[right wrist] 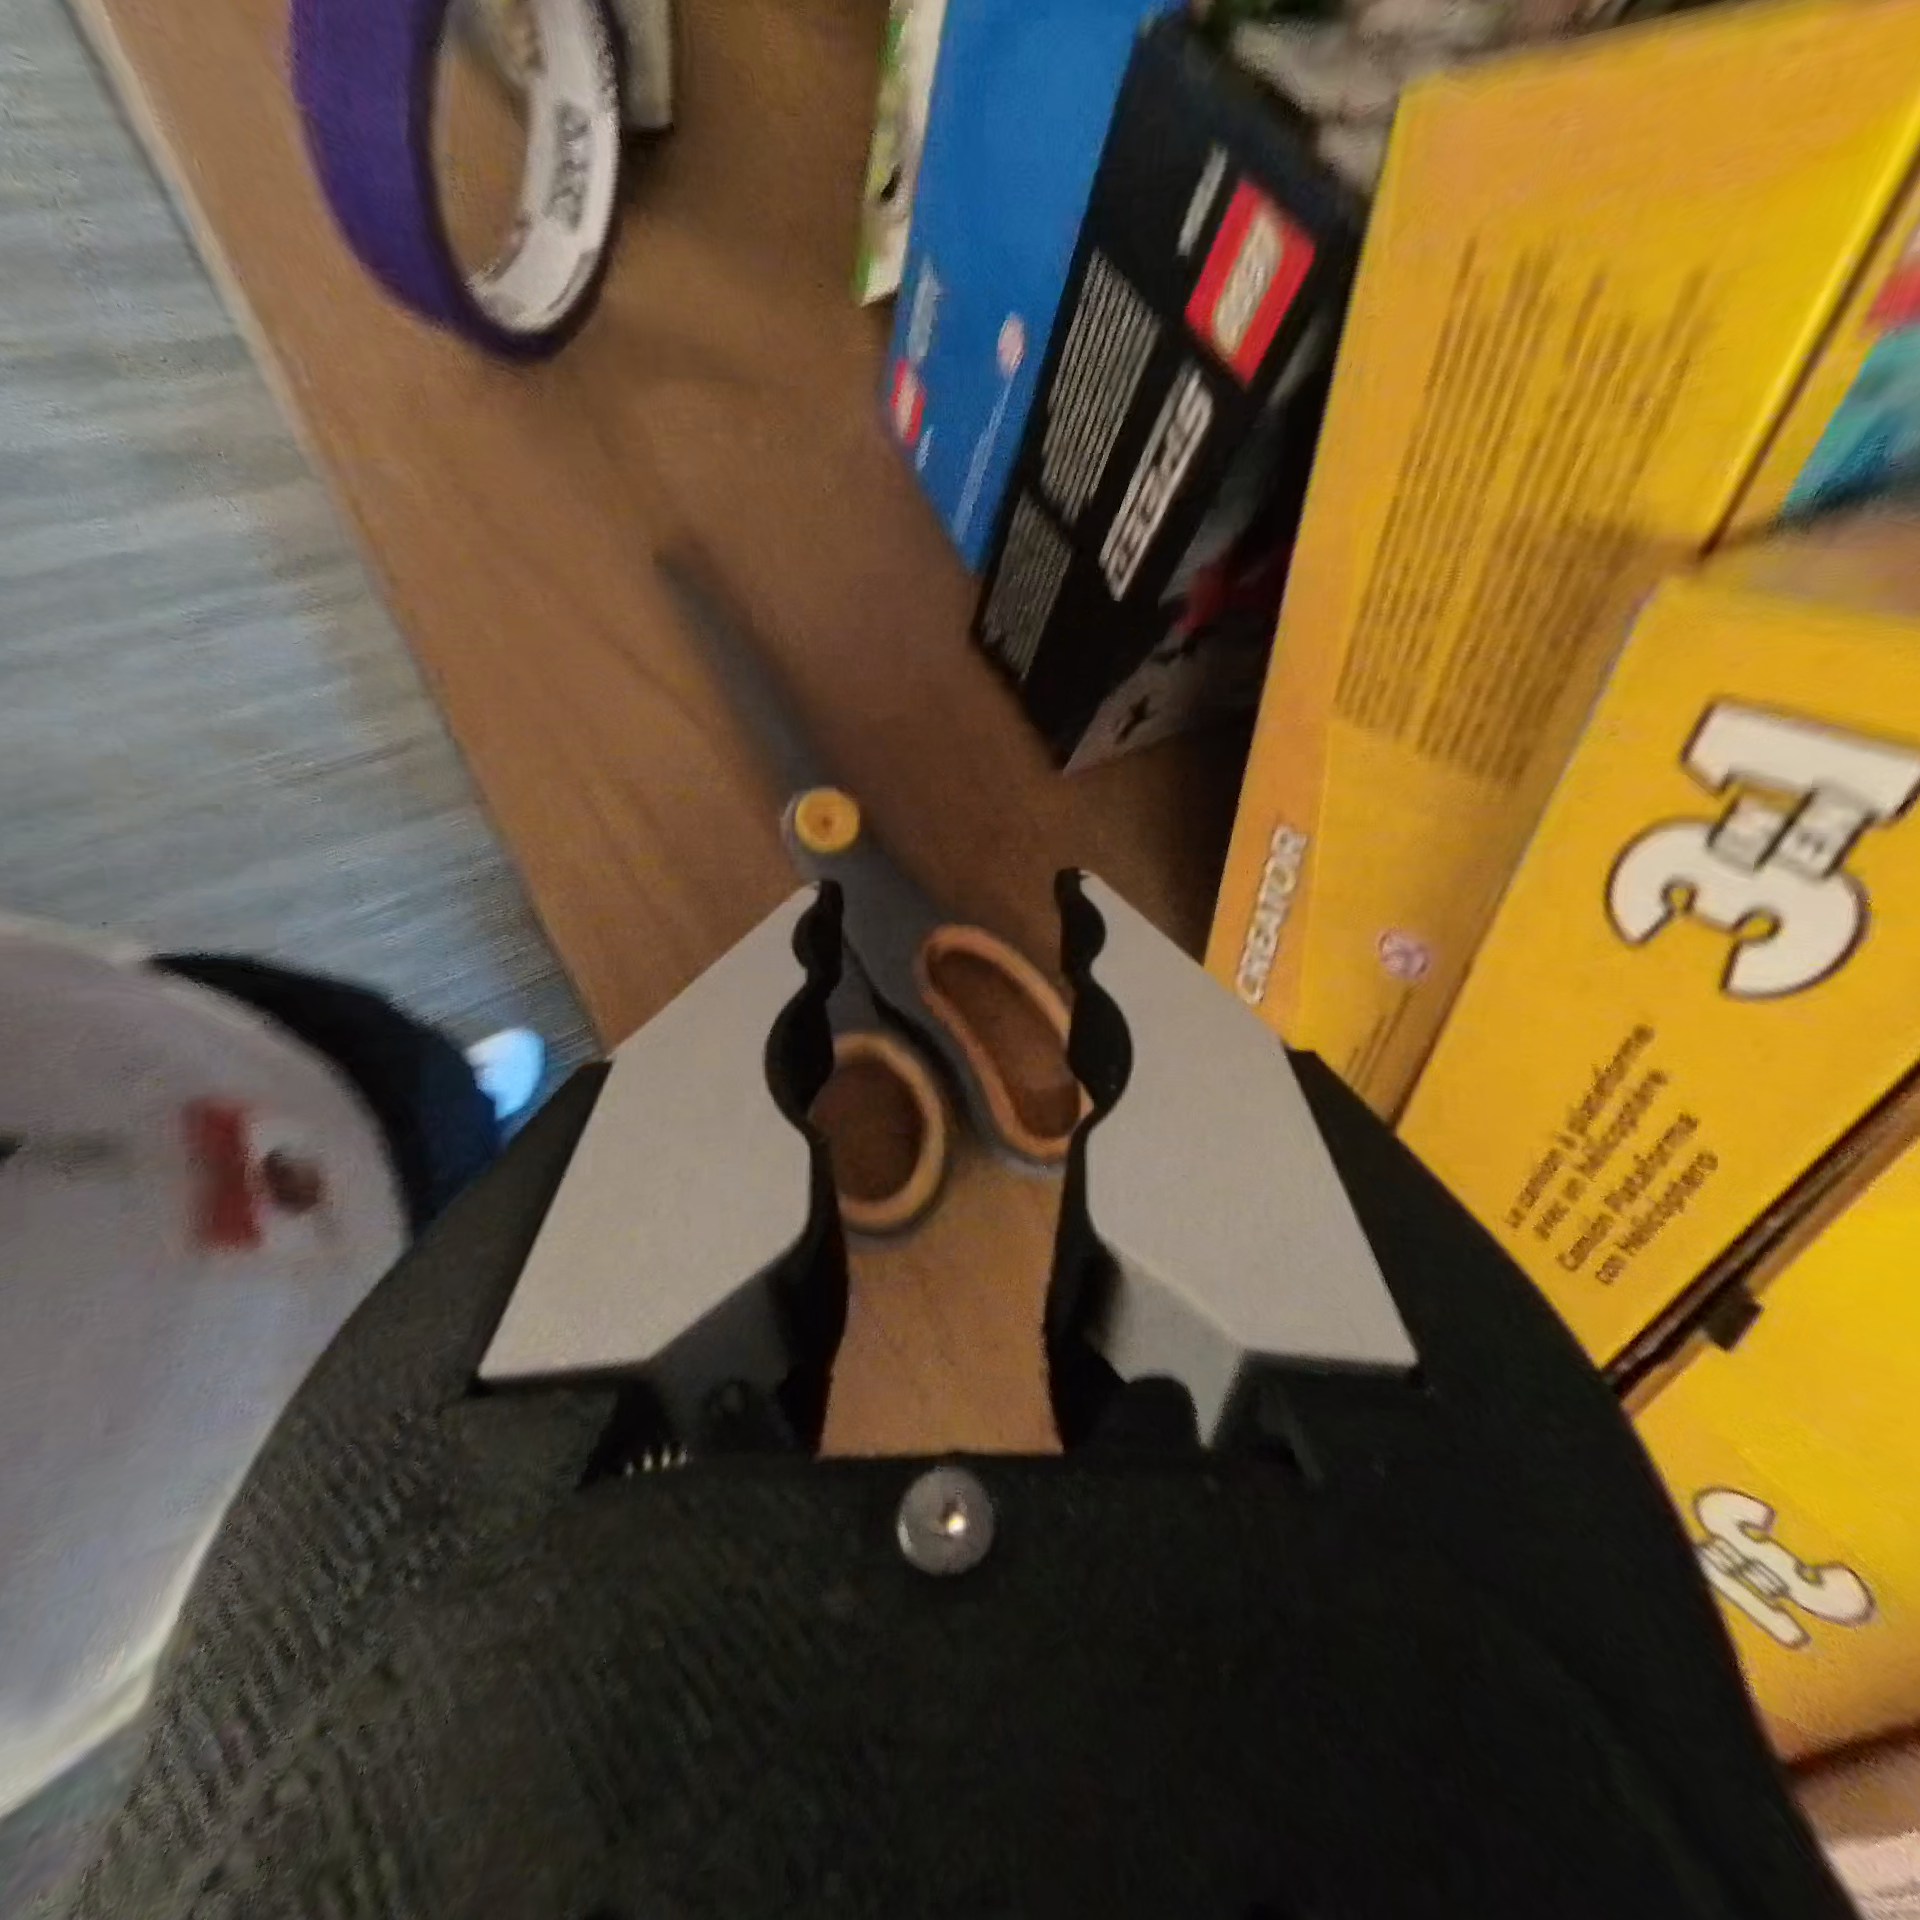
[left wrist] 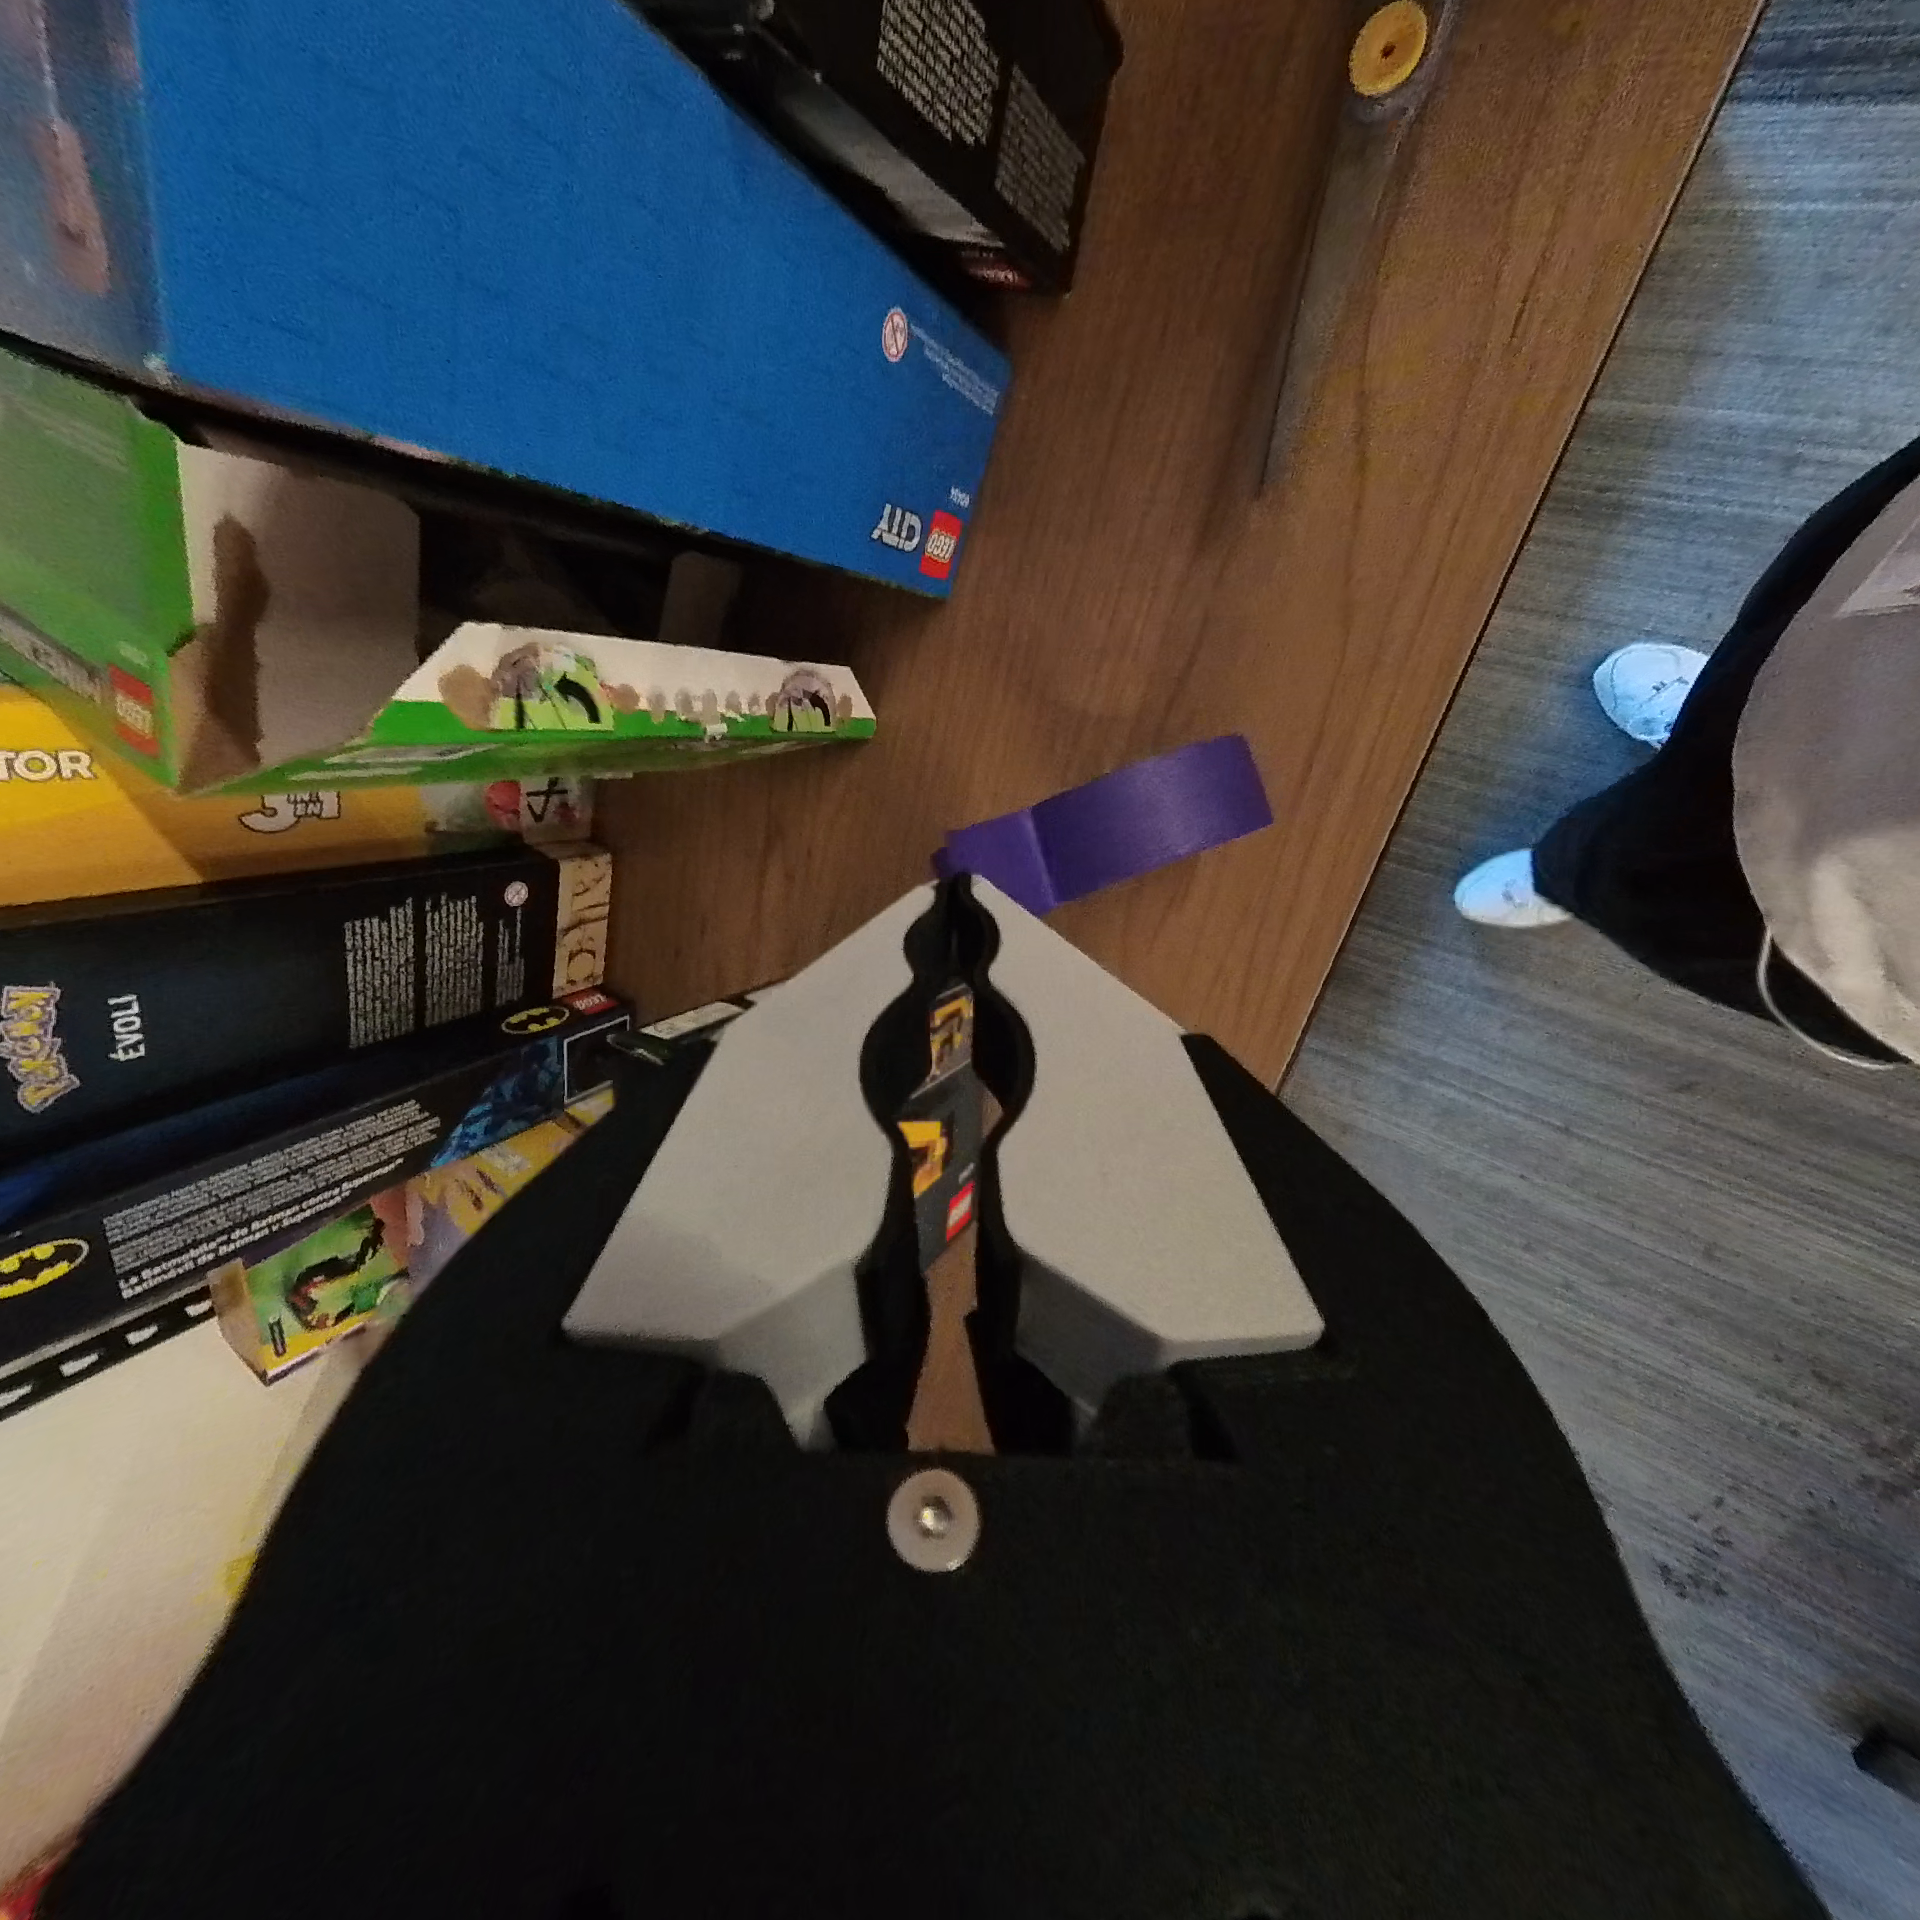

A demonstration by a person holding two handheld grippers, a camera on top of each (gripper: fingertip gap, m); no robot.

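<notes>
Crowding table (left wrist: 1195,436): toy boxes (left wrist: 582,312); purple tape roll (left wrist: 1143,810) beyond left claw (left wrist: 961,904).

Each hand-held gripper, left (left wrist: 961,894) and right (right wrist: 945,894), has a broad black textured body, one silver screw at its centre, and two grey wedge-shaped fingers (right wrist: 675,1174) lined with wavy black pads. The person wears a light top, dark trousers and white shoes (left wrist: 1652,691).
</notes>
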